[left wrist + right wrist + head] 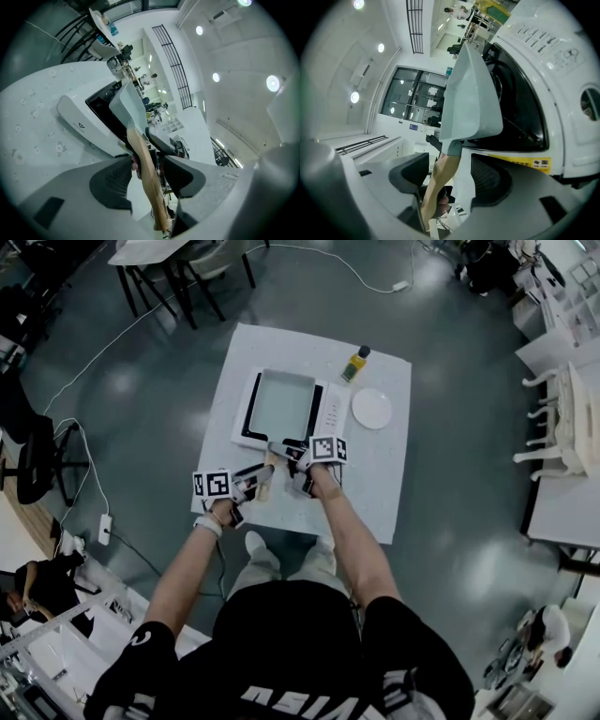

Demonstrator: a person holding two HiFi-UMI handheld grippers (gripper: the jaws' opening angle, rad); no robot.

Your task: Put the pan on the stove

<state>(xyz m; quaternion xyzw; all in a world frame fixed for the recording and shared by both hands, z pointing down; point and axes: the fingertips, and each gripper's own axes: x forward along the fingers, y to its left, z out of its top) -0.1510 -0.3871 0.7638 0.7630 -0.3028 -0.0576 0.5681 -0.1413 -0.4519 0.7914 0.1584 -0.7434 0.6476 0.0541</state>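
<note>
Fingers [110, 185] of the left gripper [145, 165] stand spread either side of the pan's wooden handle [157, 206] without pressing it, and the right gripper [449, 164] does likewise. The square pale-grey pan [281, 404] sits on the white, black-topped stove [330, 413] on the white table [375, 484].

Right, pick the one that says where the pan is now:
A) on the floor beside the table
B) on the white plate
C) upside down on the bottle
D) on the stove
D: in the head view the square grey pan sits on the stove, its wooden handle points toward the person, and the plate lies apart from it at the side.
</note>
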